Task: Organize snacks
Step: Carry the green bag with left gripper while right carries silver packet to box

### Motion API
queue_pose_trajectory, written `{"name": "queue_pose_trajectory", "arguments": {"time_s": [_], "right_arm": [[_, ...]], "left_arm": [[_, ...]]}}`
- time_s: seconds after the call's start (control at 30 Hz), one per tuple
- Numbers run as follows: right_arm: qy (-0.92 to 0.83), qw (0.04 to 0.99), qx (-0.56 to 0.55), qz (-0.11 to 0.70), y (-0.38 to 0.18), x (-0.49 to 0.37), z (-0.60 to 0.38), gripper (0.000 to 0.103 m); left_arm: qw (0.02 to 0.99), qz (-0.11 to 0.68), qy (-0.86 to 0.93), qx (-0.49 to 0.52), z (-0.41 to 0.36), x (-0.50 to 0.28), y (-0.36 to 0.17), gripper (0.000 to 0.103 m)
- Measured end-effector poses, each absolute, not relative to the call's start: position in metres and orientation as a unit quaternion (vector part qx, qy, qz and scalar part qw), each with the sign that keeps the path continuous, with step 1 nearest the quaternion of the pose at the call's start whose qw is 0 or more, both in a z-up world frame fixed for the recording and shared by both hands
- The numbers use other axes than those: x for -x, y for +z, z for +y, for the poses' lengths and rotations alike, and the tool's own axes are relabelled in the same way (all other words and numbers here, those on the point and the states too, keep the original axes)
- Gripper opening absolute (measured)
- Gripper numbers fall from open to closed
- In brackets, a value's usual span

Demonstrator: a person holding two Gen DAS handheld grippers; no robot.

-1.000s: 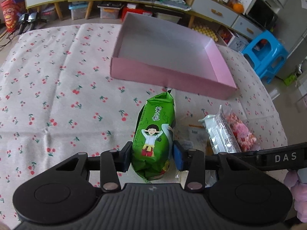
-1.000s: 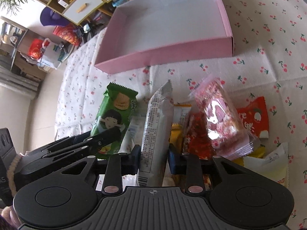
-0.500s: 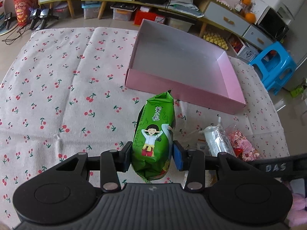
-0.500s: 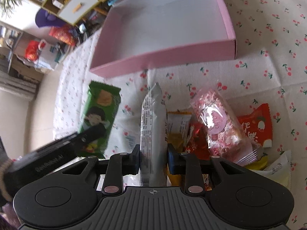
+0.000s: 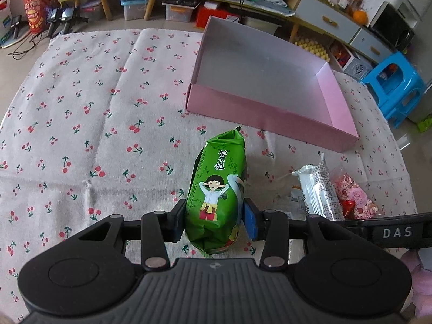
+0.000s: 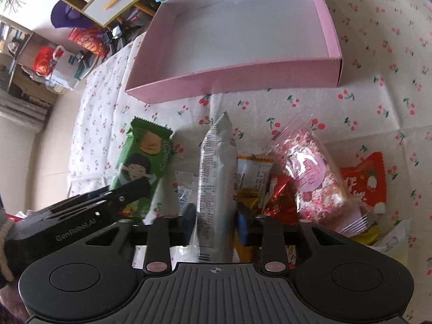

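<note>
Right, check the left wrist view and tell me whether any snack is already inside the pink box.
No, the pink box shows only its bare grey floor, and the green biscuit pack sits outside it.

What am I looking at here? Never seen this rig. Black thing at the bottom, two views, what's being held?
No robot arm here: a person holds a two-finger gripper in each hand, and each carries a fisheye camera looking forward along its fingers. The black ribbed body at the bottom of each picture is the gripper itself.

In the left wrist view, the left gripper is shut on a green snack pack with a cartoon girl on it. In the right wrist view, the right gripper is shut on a silver-white packet; the left gripper and its green pack show at that picture's left.

Below lies a cherry-print cloth. On it sits a pink box, open with nothing inside, presumably where the snacks go. Nearer is a loose pile: a pink speckled bag, a red packet and an orange-yellow packet.
</note>
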State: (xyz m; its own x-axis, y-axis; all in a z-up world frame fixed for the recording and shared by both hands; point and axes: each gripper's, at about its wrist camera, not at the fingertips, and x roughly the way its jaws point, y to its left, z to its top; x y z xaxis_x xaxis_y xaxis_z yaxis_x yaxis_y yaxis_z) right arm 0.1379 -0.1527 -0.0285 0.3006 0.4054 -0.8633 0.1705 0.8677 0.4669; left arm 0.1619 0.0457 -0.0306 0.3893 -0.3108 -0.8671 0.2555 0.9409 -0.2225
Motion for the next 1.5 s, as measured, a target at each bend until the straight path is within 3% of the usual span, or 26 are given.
{"name": "queue_pose_trajectory", "arguments": {"time_s": [0.37,0.73,1.07,1.23,1.5], "right_arm": [[0.063,0.784,-0.332,0.520,-0.001,-0.144,-0.190,0.026],[0.033,0.801,-0.408,0.437,0.003,-0.193,-0.253,0.026],[0.003,0.834,-0.385,0.394,-0.022,-0.234,-0.273,0.026],[0.007,0.854,-0.323,0.408,-0.025,-0.239,-0.255,0.027],[0.008,0.859,-0.263,0.440,-0.030,-0.239,-0.237,0.027]], "left_arm": [[0.860,0.472,-0.186,0.040,0.040,-0.171,0.003,0.040],[0.882,0.425,-0.194,0.066,0.022,-0.255,0.001,0.040],[0.898,0.390,-0.202,0.021,0.013,-0.266,-0.022,0.040],[0.894,0.403,-0.194,-0.038,0.005,-0.254,-0.027,0.039],[0.884,0.429,-0.181,-0.047,0.005,-0.243,-0.024,0.039]]}}
